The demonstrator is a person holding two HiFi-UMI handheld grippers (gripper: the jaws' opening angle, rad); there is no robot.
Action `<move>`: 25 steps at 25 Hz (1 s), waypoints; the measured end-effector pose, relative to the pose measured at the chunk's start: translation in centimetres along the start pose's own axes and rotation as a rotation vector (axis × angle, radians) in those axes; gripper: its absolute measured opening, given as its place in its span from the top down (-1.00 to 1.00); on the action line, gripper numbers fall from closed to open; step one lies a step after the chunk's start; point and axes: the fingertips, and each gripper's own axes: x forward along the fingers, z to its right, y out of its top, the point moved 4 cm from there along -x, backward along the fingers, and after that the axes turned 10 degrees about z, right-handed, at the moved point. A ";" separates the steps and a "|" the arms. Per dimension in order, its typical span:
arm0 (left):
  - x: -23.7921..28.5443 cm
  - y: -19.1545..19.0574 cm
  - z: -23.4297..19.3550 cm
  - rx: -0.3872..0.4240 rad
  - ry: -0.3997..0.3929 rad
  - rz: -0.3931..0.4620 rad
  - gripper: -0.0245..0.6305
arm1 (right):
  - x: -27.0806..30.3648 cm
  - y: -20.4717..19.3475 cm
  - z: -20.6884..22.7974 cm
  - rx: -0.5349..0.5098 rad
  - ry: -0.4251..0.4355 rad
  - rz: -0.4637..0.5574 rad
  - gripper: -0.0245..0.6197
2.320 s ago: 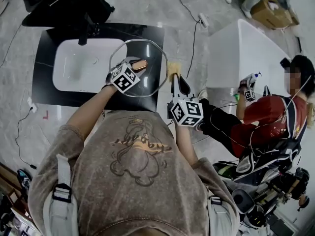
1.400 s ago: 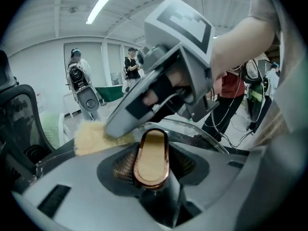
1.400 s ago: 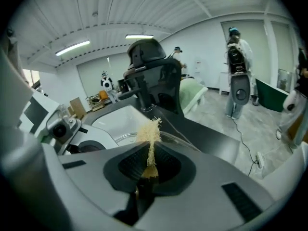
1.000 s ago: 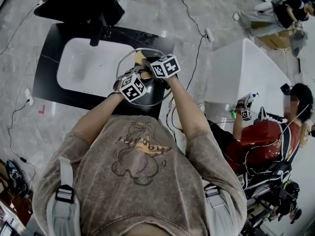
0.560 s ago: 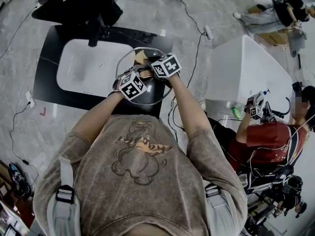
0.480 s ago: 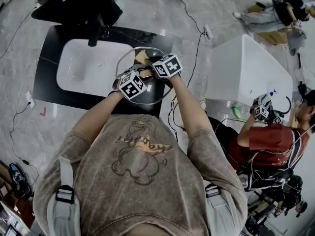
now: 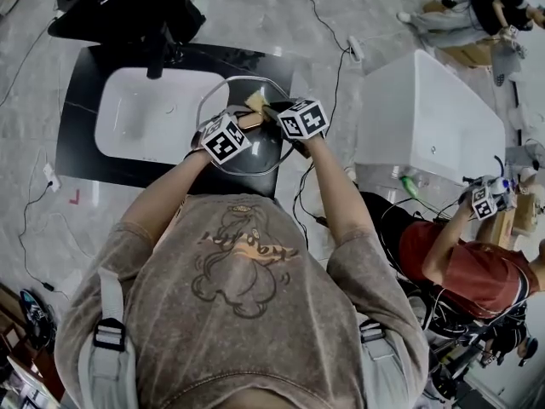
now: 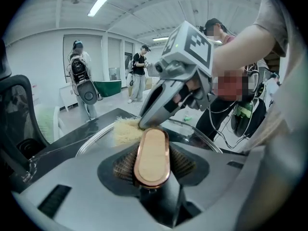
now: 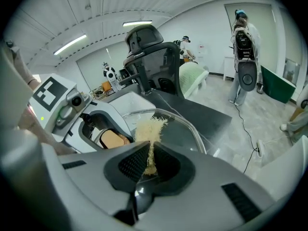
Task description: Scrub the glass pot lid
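Mid-scrub, the left hand-held gripper [image 7: 241,123] clamps the knob [image 8: 151,155] while the right hand-held gripper [image 9: 148,161] pinches a scrubber [image 9: 149,128], seemingly touching the glass pot lid [image 7: 266,149]; steady strokes come next.

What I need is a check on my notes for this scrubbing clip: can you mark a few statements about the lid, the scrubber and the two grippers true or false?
1. The left gripper is shut on the lid handle. True.
2. The right gripper holds nothing. False: its jaws pinch a yellow fibrous scrubber.
3. The glass lid lies down inside the white sink. False: it is at the sink's right edge in the head view, mostly over the black counter.
4. The scrubber is on the glass right beside the handle. True.
5. Both grippers are over the lid. True.
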 end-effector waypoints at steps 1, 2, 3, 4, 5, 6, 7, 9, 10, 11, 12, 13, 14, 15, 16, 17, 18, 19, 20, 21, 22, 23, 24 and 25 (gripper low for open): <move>0.0 -0.1 0.0 -0.001 -0.003 -0.002 0.36 | -0.3 -0.3 0.0 0.008 -0.004 0.001 0.81; 0.0 -0.1 -0.1 -0.001 -0.005 -0.005 0.36 | -0.6 -0.7 0.0 0.015 -0.009 0.002 0.81; 0.0 -0.2 -0.1 -0.001 -0.006 -0.006 0.36 | -0.9 -1.0 0.0 0.022 -0.015 0.004 0.81; 0.1 -0.2 -0.1 -0.002 -0.007 -0.007 0.36 | -1.3 -1.3 -0.1 0.026 -0.021 0.006 0.81; 0.1 -0.2 -0.1 -0.004 -0.007 -0.007 0.36 | -1.6 -1.4 -0.2 0.029 -0.028 0.009 0.81; 0.1 -0.2 -0.2 -0.006 -0.008 -0.006 0.36 | -1.9 -1.5 -0.3 0.033 -0.035 0.011 0.81; 0.1 -0.2 -0.2 -0.008 -0.010 -0.004 0.36 | -2.2 -1.7 -0.4 0.037 -0.042 0.011 0.81; 0.2 -0.1 -0.3 -0.010 -0.017 -0.002 0.36 | -2.6 -2.5 -0.5 0.043 -0.052 0.004 0.81; 0.1 -0.1 -0.3 -0.013 -0.020 -0.007 0.36 | -2.8 -2.9 -0.6 0.044 -0.056 -0.001 0.81; 0.1 -0.1 -0.3 -0.018 -0.024 -0.014 0.36 | -3.0 -3.2 -0.8 0.047 -0.061 -0.006 0.81; 0.1 -0.1 -0.2 -0.024 -0.028 -0.019 0.36 | -3.3 -3.6 -1.1 0.050 -0.064 -0.010 0.81; 0.2 -0.1 -0.2 -0.027 -0.031 -0.021 0.36 | -3.5 -3.9 -1.3 0.056 -0.065 -0.012 0.81; 0.2 -0.1 -0.1 -0.030 -0.034 -0.026 0.36 | -3.7 -4.2 -1.6 0.063 -0.066 -0.011 0.81; 0.2 -0.1 -0.1 -0.034 -0.038 -0.033 0.36 | -3.9 -4.5 -1.8 0.071 -0.067 -0.008 0.81; 0.2 -0.1 0.0 -0.036 -0.040 -0.042 0.36 | -4.1 -4.8 -2.0 0.078 -0.068 -0.005 0.81; 0.3 -0.2 -0.1 -0.036 -0.040 -0.050 0.37 | -4.3 -5.0 -2.2 0.082 -0.070 -0.003 0.81; 0.3 -0.2 -0.1 -0.036 -0.041 -0.057 0.37 | -4.5 -5.1 -2.4 0.085 -0.072 -0.003 0.81; 0.4 -0.2 -0.1 -0.037 -0.045 -0.064 0.37 | -4.6 -5.3 -2.7 0.088 -0.073 -0.005 0.81; 0.4 -0.1 -0.1 -0.037 -0.049 -0.069 0.37 | -4.8 -5.5 -2.9 0.093 -0.073 -0.009 0.81; 0.3 0.0 0.0 -0.036 -0.055 -0.073 0.37 | -4.9 -5.7 -3.2 0.101 -0.072 -0.013 0.81; 0.3 0.1 0.0 -0.035 -0.060 -0.078 0.37 | -5.0 -5.9 -3.5 0.111 -0.071 -0.015 0.81; 0.3 0.1 0.1 -0.037 -0.063 -0.085 0.37 | -5.1 -6.1 -3.8 0.122 -0.070 -0.015 0.81; 0.2 0.1 0.1 -0.040 -0.064 -0.094 0.37 | -5.2 -6.3 -4.0 0.134 -0.068 -0.015 0.81; 0.3 0.1 0.0 -0.043 -0.064 -0.101 0.37 | -5.2 -6.4 -4.2 0.144 -0.066 -0.016 0.81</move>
